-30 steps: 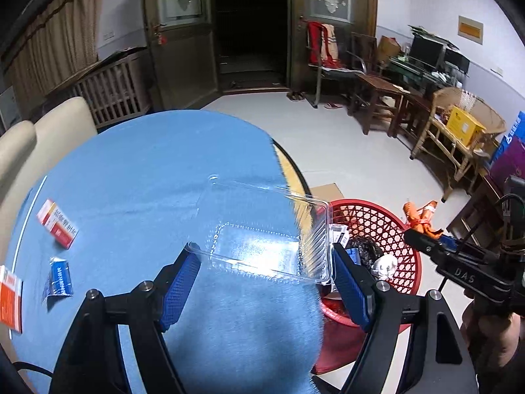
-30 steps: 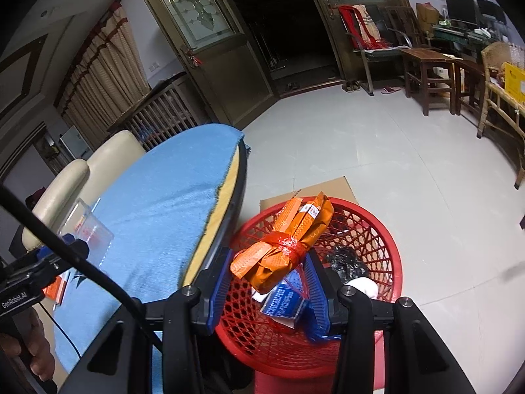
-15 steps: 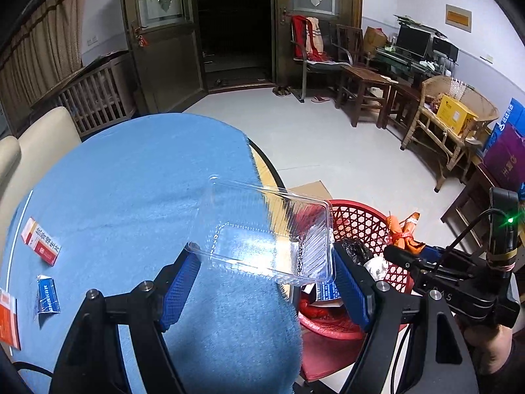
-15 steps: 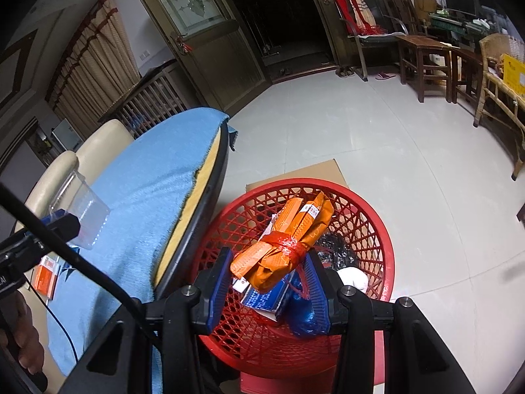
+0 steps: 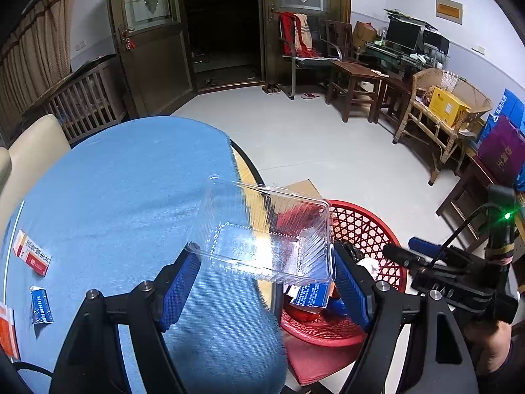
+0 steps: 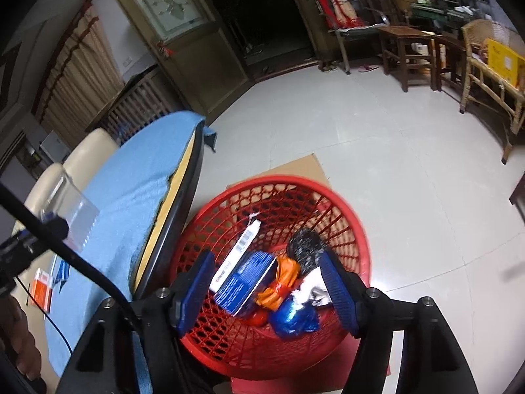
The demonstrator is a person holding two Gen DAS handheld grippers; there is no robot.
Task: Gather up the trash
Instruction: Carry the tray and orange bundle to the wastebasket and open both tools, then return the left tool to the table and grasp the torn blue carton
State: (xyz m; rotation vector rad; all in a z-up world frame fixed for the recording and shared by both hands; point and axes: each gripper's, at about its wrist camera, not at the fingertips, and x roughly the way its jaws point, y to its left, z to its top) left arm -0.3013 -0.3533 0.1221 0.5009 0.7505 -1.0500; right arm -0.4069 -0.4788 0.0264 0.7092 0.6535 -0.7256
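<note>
Left wrist: my left gripper (image 5: 267,277) clamps clear tray (image 5: 267,236); red basket (image 5: 370,229) at 3 o'clock. Flimsy tray may slip, miss basket. Right gripper (image 6: 267,290) opening, empty.

This is a lived-in room of a home. Heavy wooden double doors (image 5: 147,32) with patterned glass panes open onto a dark hallway, with slippers (image 5: 272,88) left at the threshold. A chair (image 5: 302,46) draped with clothes, wooden stools (image 5: 354,85) and a wicker seat (image 5: 443,115) line the wall beside a cluttered computer desk (image 5: 407,46). Curtains (image 5: 29,52) hang at the left, and a round tabletop (image 5: 131,180) wears a blue cloth.
</note>
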